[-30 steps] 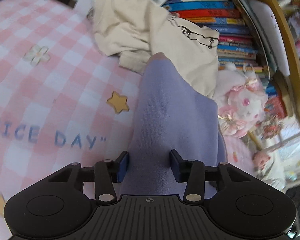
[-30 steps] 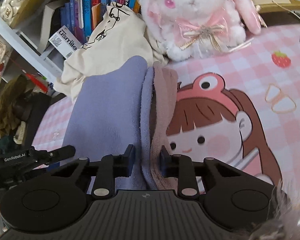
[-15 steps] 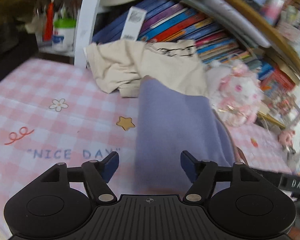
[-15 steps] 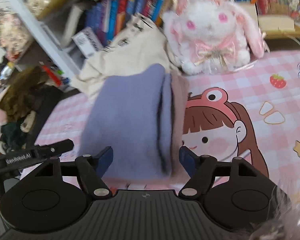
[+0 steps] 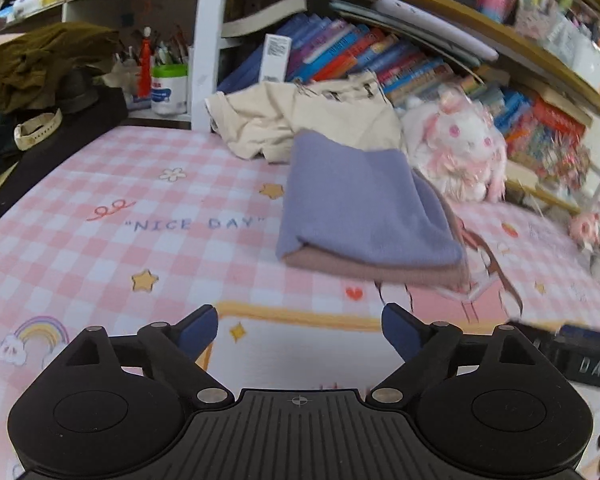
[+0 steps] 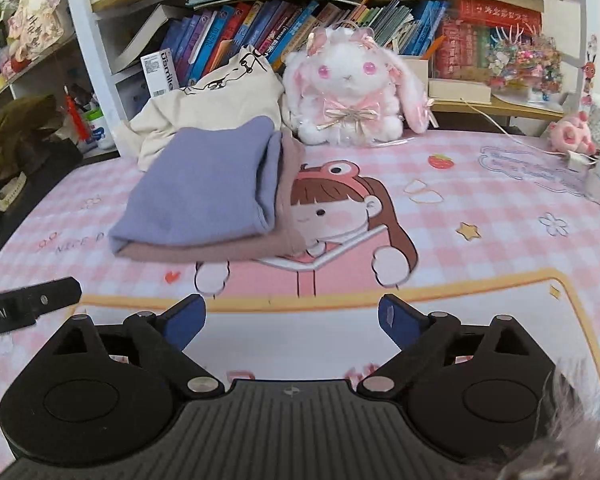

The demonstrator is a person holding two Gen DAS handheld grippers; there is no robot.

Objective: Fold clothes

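Evidently one fold is finished, for the lavender garment (image 6: 204, 184) lies folded on a mauve one at the far left of the pink surface (image 6: 480, 208), both tools, left (image 5: 298, 330) and right (image 6: 292, 320), spread apart and empty, so next comes reaching for the rumpled cream shirt (image 6: 220, 104) behind.

Soft matt knit cloth is being shown by the folded sweater (image 6: 204, 184); fluffy plush by the toy rabbit (image 6: 348, 88); matt black plastic by the right gripper (image 6: 292, 320).

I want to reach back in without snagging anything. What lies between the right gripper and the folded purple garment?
Only bare pink printed mat: in the right wrist view, nothing lies between the open right gripper and the folded purple garment.
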